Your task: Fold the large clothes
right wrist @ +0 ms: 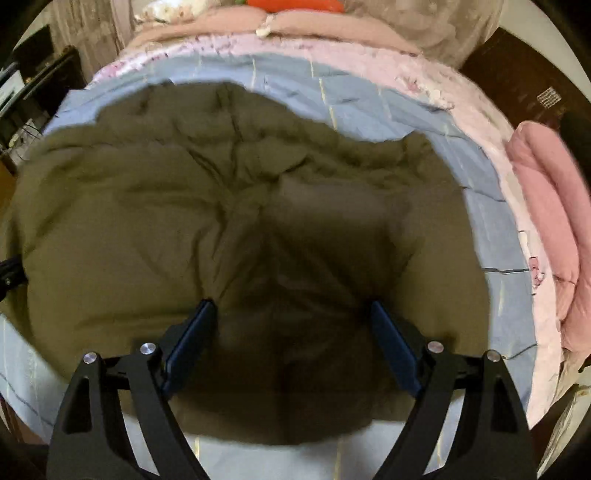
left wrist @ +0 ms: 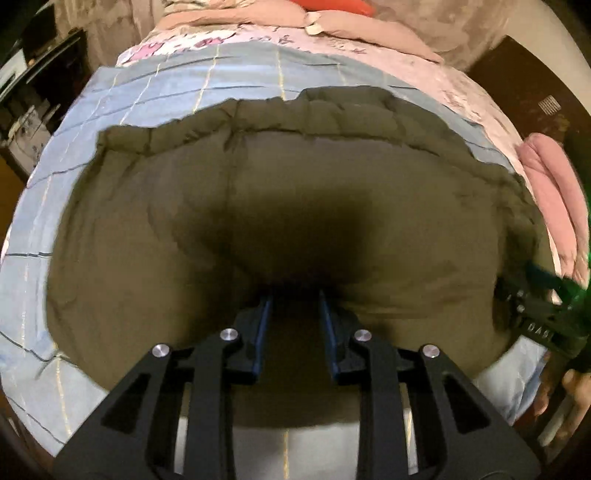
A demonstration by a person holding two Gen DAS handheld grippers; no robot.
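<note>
A large olive-green padded garment (left wrist: pixel 280 206) lies spread on the blue checked bed sheet (left wrist: pixel 122 99); it fills most of the right wrist view (right wrist: pixel 184 229) too. My left gripper (left wrist: pixel 295 295) is just above the garment's near part, fingers a narrow gap apart with dark cloth between them; whether they pinch it is unclear. My right gripper (right wrist: pixel 293 306) is wide open over the garment's near edge, with nothing between its fingers (right wrist: pixel 391 347). The right gripper also shows at the right edge of the left wrist view (left wrist: pixel 535 310).
A folded pink blanket (right wrist: pixel 546 229) lies at the bed's right edge. Pink bedding and a red pillow (right wrist: pixel 295 4) are at the far end. Dark furniture (left wrist: pixel 40 74) stands left of the bed. A dark cabinet (right wrist: pixel 535 85) stands at the right.
</note>
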